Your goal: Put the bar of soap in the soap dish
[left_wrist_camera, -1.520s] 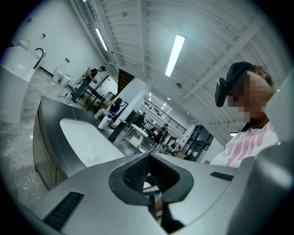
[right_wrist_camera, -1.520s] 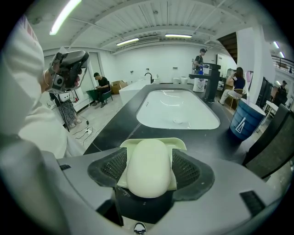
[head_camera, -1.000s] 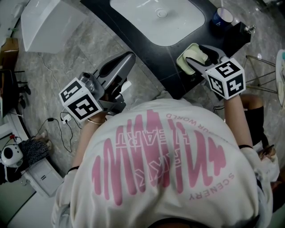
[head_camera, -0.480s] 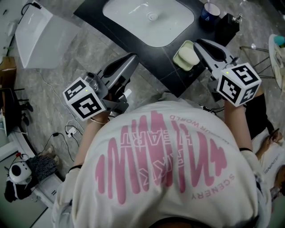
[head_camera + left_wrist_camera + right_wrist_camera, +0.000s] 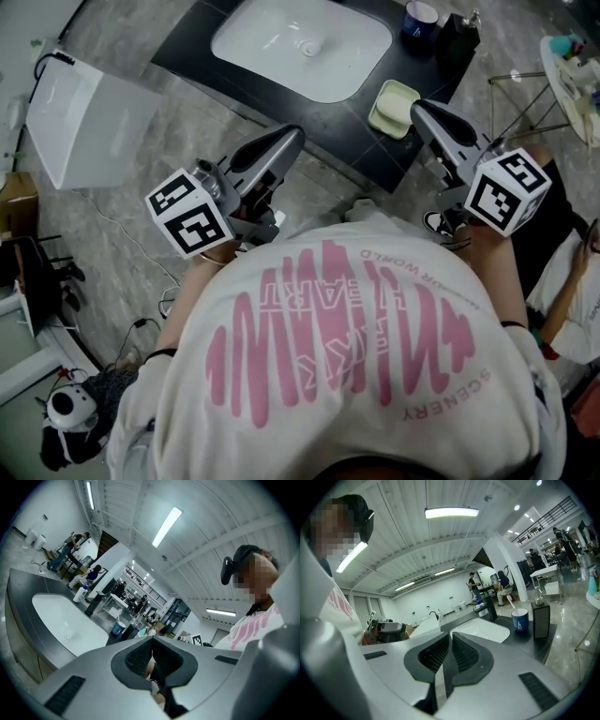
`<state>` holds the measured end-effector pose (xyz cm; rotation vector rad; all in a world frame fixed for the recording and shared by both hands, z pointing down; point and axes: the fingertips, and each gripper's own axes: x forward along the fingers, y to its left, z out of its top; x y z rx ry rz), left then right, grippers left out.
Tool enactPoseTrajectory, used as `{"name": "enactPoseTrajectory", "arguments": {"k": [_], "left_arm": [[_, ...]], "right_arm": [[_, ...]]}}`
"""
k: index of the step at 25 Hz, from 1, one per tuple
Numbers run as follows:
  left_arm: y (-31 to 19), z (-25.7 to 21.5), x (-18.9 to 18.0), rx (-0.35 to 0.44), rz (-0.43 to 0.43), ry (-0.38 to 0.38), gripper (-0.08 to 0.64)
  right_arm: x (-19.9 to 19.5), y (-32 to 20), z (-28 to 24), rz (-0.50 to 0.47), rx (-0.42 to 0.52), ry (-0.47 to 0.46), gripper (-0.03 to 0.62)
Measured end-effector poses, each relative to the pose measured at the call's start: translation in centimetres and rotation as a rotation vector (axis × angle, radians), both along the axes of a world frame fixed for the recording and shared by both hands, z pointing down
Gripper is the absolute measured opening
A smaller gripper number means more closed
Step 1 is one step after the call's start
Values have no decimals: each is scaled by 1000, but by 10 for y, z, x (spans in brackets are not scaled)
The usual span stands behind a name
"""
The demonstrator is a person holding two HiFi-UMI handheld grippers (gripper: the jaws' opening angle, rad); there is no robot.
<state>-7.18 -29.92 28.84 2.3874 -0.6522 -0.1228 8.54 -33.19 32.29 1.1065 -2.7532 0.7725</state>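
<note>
Our right tool has pulled back, its empty jaws closing, our left tool is closed on nothing, and the bar of soap lies in the soap dish at upper right, so the task looks done.

We see a glossy white basin, a dark smooth worktop, polished stone-look floor, matt grey plastic left gripper.
</note>
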Motion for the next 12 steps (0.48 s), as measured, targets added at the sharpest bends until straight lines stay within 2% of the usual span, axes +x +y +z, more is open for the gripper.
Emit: {"name": "enactPoseTrajectory", "arguments": {"k": [9, 12], "left_arm": [[29, 6, -2, -5, 105, 17, 11], [36, 5, -2, 8, 129, 12, 11]], "right_arm": [[-16, 57, -9, 55, -37, -78, 34], [-22, 71, -12, 65, -11, -48, 34]]}}
